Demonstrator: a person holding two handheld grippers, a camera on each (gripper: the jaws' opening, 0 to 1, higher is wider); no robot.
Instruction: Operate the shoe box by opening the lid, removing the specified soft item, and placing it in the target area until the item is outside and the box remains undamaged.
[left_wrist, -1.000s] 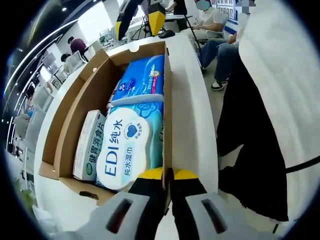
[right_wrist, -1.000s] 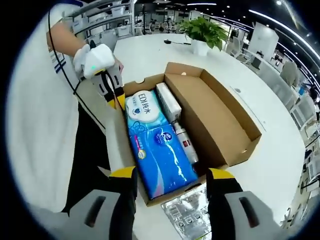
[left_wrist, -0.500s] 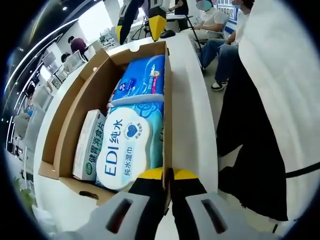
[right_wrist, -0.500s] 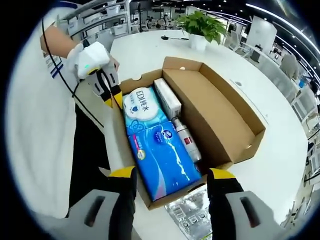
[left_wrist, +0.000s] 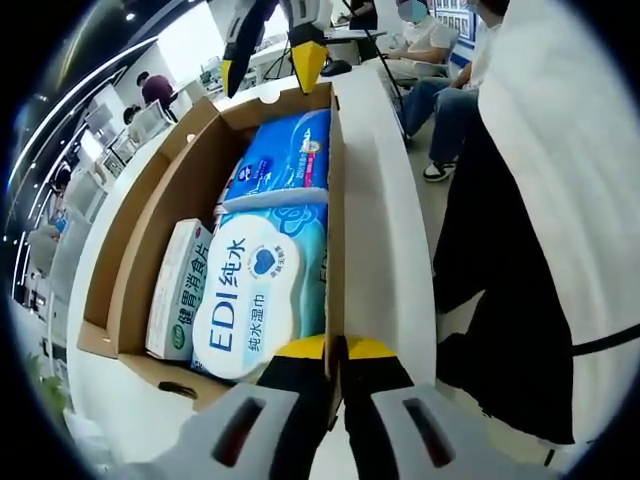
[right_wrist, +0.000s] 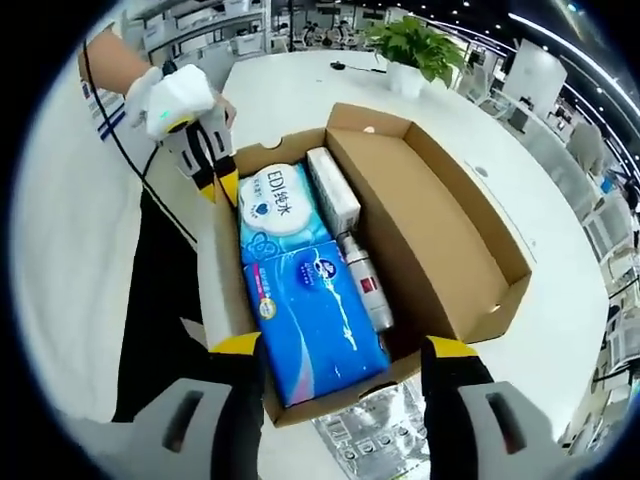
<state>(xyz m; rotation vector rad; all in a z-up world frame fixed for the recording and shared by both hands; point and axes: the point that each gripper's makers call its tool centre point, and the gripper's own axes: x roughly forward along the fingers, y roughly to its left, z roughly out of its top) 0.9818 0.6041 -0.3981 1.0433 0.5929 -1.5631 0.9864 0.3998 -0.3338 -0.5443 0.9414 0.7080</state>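
The cardboard shoe box (left_wrist: 150, 210) lies open on the white table, its lid (right_wrist: 440, 220) folded out flat. Inside lie a round-labelled EDI wet-wipe pack (left_wrist: 250, 295), a soft blue tissue pack (left_wrist: 285, 155), a narrow white-green carton (left_wrist: 178, 290) and a small bottle (right_wrist: 365, 285). My left gripper (left_wrist: 336, 350) is shut on the box's near side wall; it is also seen at the far corner (right_wrist: 215, 178). My right gripper (right_wrist: 345, 350) hangs open above the end of the box nearest it, over the blue tissue pack (right_wrist: 315, 320). Its yellow tips (left_wrist: 268, 60) show beyond the box.
A silver foil bag (right_wrist: 375, 440) sticks out from under the box's end. A potted plant (right_wrist: 420, 50) stands at the table's far side (right_wrist: 300, 90). The person holding the grippers stands against the table edge (left_wrist: 520, 300). Seated people (left_wrist: 440, 60) are behind.
My right gripper has moved forward over the box end, so the box sits closer between its jaws. The left gripper keeps its hold on the wall and has not moved.
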